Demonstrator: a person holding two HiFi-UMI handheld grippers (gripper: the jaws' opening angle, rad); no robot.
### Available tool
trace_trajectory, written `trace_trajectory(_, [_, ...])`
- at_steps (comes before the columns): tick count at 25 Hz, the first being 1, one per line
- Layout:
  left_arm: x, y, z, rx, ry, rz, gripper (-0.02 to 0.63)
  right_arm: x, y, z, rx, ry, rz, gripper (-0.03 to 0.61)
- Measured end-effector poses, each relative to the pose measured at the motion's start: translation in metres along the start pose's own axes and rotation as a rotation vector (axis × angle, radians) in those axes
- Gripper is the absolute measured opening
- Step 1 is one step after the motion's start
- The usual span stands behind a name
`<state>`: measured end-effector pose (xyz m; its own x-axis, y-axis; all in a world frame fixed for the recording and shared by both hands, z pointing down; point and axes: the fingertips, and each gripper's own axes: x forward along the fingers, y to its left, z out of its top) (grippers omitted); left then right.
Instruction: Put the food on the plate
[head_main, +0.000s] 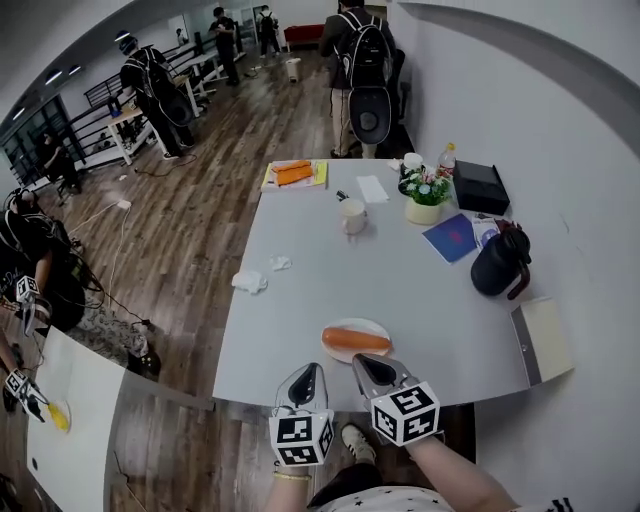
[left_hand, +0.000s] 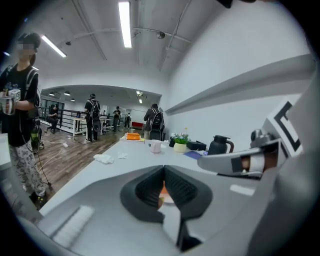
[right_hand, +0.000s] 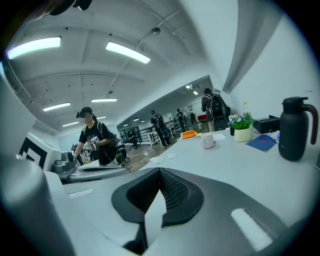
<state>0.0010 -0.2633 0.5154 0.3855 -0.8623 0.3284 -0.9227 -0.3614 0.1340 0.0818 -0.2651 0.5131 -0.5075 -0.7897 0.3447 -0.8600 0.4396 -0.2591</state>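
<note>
An orange sausage (head_main: 355, 339) lies on a small white plate (head_main: 336, 352) near the front edge of the grey table (head_main: 330, 290). Both grippers hover just in front of the plate, at the table's near edge. My left gripper (head_main: 308, 371) is shut with nothing held; in the left gripper view a sliver of the sausage (left_hand: 162, 191) shows behind its closed jaws (left_hand: 163, 172). My right gripper (head_main: 363, 363) is shut and empty too, its tip close to the plate's near rim. In the right gripper view the jaws (right_hand: 160, 176) meet with nothing between them.
Farther back on the table stand a white cup (head_main: 353, 215), a flower pot (head_main: 424, 198), a black jug (head_main: 497, 262), a blue booklet (head_main: 450, 237), a black box (head_main: 480, 185), crumpled tissues (head_main: 249, 281) and a yellow tray (head_main: 294, 174). A white box (head_main: 545, 340) lies at the right edge. People stand beyond.
</note>
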Motion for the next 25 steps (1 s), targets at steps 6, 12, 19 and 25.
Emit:
trace_trajectory(6, [-0.045,-0.007,-0.011,-0.017,-0.006,0.004,0.008,-0.035,0.035,-0.011,0.002,-0.043,-0.024,-0.002])
trace_trajectory(12, [-0.083,-0.016,-0.025,-0.017,0.001,-0.006,0.008,-0.060,0.062,-0.029,-0.010,-0.052,-0.037,-0.003])
trace_trajectory(19, [-0.114,-0.022,-0.034,-0.018,0.004,-0.009,0.008,-0.080,0.090,-0.039,-0.024,-0.057,-0.020,-0.003])
trace_trajectory(25, [-0.124,-0.025,-0.036,-0.014,-0.010,-0.009,0.008,-0.084,0.104,-0.044,-0.058,-0.054,-0.004,-0.003])
